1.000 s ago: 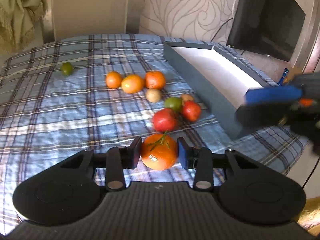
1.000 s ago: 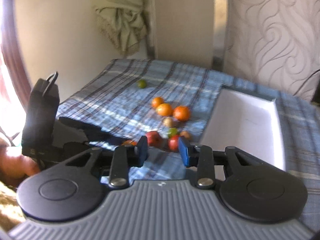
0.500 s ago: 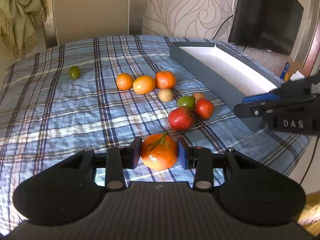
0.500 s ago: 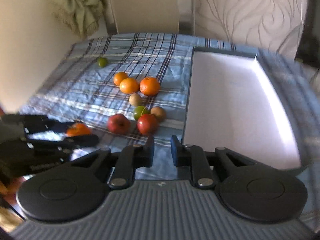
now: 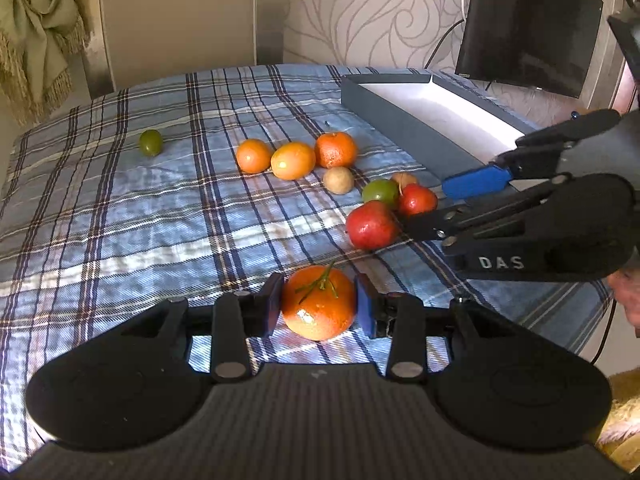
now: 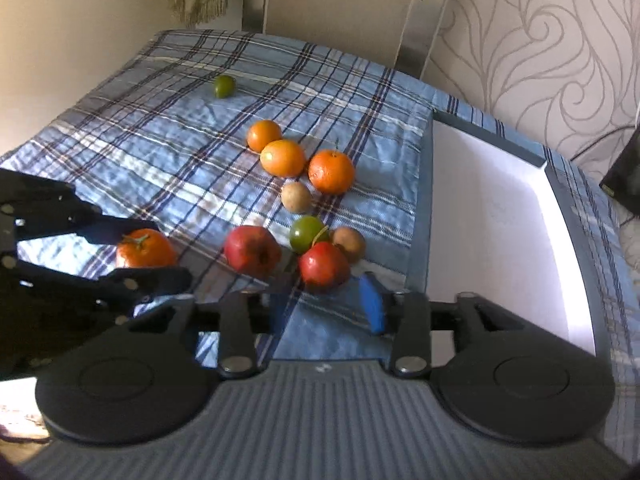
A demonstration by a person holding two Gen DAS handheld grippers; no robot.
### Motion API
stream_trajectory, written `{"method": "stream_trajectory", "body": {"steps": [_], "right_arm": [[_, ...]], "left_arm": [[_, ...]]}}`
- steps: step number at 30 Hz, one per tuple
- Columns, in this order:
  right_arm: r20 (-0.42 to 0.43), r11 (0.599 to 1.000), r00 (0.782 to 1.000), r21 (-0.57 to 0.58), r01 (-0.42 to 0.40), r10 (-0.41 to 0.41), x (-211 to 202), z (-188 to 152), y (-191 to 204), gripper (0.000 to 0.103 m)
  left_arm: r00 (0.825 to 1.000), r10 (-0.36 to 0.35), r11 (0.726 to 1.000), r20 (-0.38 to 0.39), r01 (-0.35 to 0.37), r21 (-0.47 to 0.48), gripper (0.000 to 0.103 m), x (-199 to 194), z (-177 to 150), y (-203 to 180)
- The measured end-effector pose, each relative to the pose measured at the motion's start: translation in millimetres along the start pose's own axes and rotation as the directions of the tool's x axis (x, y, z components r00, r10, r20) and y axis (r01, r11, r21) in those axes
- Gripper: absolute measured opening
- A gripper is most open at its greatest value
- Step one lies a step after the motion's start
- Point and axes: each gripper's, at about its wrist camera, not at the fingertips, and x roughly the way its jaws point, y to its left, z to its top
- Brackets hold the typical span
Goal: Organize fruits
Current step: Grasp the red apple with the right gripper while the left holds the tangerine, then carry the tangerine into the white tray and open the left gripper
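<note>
Right tongs (image 6: 326, 300): jaws opening, nothing between them; blue pads stand apart just short of the near red fruit (image 6: 323, 267), which lies straight ahead of the gap and slightly beyond the tips. No contact visible.

Left tongs (image 5: 318, 307): narrow, pads pressed on either side of an orange with a green stalk (image 5: 319, 303); whether it rests on the plaid cloth (image 5: 120, 220) or is lifted clear cannot be told.

Second red fruit (image 6: 252, 249): left of the first, apart from it, off the right tongs' line.

Green fruit (image 6: 306, 234) and small brown fruit (image 6: 349, 243): touching the near red fruit on its far side; a push forward would likely crowd them.

Box (image 6: 424, 208): open, white inside, nothing visible in it, immediately right of the cluster.

Judgement: the right tongs are the nearer to the red fruit; round body, no long axis to match.
</note>
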Motion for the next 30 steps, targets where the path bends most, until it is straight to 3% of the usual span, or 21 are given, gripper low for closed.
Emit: {"method": "stream_trajectory", "body": {"steps": [7,8,9,18,21,25,30], "right_arm": [[-0.027,1.0,1.0,-0.013,-0.012,0.011,16,3,-3,0.044],[-0.022,1.0,1.0,-0.008,-0.022,0.022,16,3,-5,0.035],[-0.02,0.999,0.999,-0.006,-0.033,0.032,16,2,-6,0.034],[0.016,0.991,0.993,0.069,-0.116,0.116,-13,-2,-25,0.034],[0.061,0.971,0.982,0.151,-0.188,0.18,-37,-4,-41,0.034],[0.145,0.913,0.952,0.279,-0.299,0.268,-59,-7,-67,0.034],[0.168,0.913,0.942,0.245,-0.325,0.29,-70,-9,-62,0.034]], "left_arm": [[1.0,0.001,1.0,-0.002,-0.001,-0.007,0.044,1,0,1],[1.0,0.001,1.0,-0.001,-0.001,-0.01,0.044,1,0,1],[1.0,0.002,1.0,-0.001,-0.002,-0.013,0.044,1,0,1],[1.0,0.019,0.999,-0.001,-0.019,-0.032,0.044,2,1,0],[1.0,0.026,0.999,0.0,-0.026,-0.047,0.044,1,3,1],[0.999,0.044,0.997,0.01,-0.044,-0.061,0.044,-2,5,1],[0.998,0.058,0.996,0.02,-0.057,-0.066,0.044,-7,9,-3]]}}
